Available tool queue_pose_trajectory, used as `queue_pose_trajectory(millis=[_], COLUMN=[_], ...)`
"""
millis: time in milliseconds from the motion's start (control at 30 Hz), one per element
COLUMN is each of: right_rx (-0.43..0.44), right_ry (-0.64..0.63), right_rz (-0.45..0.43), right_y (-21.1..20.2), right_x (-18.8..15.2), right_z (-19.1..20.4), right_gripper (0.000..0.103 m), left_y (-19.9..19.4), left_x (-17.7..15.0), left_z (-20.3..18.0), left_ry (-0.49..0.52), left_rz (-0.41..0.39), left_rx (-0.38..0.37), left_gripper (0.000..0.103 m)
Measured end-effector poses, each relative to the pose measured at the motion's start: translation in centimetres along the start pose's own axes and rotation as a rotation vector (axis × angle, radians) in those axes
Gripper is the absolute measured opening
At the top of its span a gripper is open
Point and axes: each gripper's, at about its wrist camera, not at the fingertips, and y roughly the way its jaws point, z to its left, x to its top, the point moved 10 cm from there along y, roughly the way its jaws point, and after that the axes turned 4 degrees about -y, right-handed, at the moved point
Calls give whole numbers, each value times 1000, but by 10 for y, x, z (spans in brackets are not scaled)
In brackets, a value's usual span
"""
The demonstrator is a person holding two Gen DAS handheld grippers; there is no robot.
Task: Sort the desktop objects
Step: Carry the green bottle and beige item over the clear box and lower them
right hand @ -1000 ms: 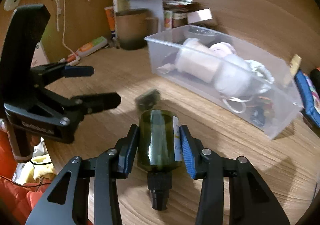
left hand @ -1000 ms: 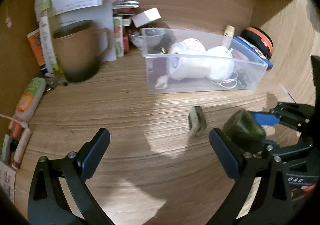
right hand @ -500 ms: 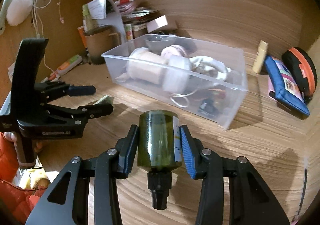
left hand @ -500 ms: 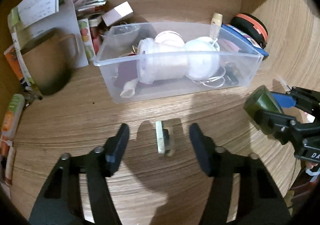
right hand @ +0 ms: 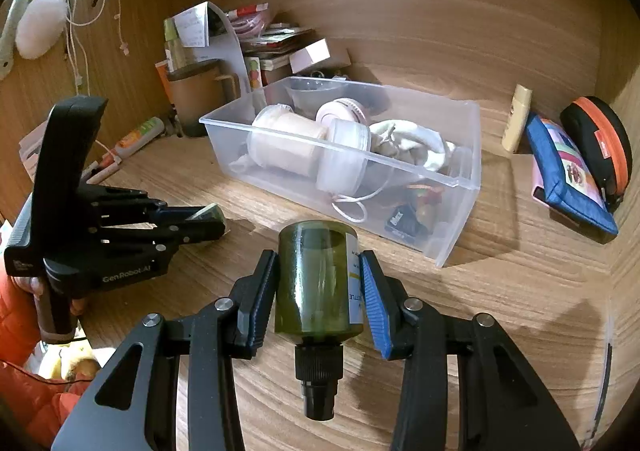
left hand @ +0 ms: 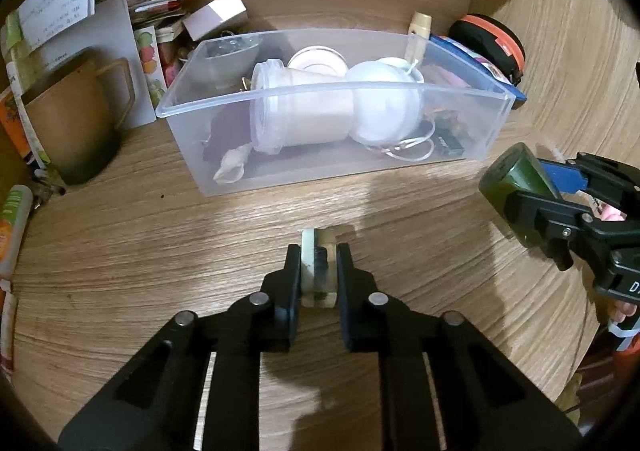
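Left hand-held gripper (left hand: 318, 271) clenched on a small pale clip (left hand: 317, 269) low over the desk (left hand: 160, 251), right hand-held gripper (right hand: 320, 283) grasping a green bottle (right hand: 318, 283), cap toward the camera, near the clear bin (right hand: 460, 187), blue pouch (right hand: 568, 171) plain only in right view.

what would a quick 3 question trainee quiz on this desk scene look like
1. True or false: the right gripper holds the green bottle with its cap pointing back toward the camera.
2. What does the left gripper grip? A) brown mug B) small pale clip C) blue pouch
3. Fill in: the white cup lies on its side in the clear ____.

Key: 1 true. 2 B: the small pale clip; the brown mug and blue pouch sit untouched. 3 bin: the clear bin.
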Motion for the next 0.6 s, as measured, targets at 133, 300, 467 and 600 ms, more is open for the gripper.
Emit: queue_pose_trajectory(millis=[133, 300, 467, 600], right_rx=[-5, -10, -16, -14], right_ry=[11, 22, 25, 31], right_rz=[-4, -19, -40, -60], right_y=[-1, -5, -10, -13], right_x=[3, 11, 21, 32], right_z=[-5, -10, -12, -14], right_gripper=[38, 38, 38, 38], left_y=[-2, -13, -35, -47], left_x=[2, 10, 21, 27], left_z=[3, 6, 10, 16], left_ry=[-9, -12, -12, -20], left_rz=[-8, -42, -112, -140], left_rx=[-4, -31, -38, -42], left_gripper=[15, 15, 15, 15])
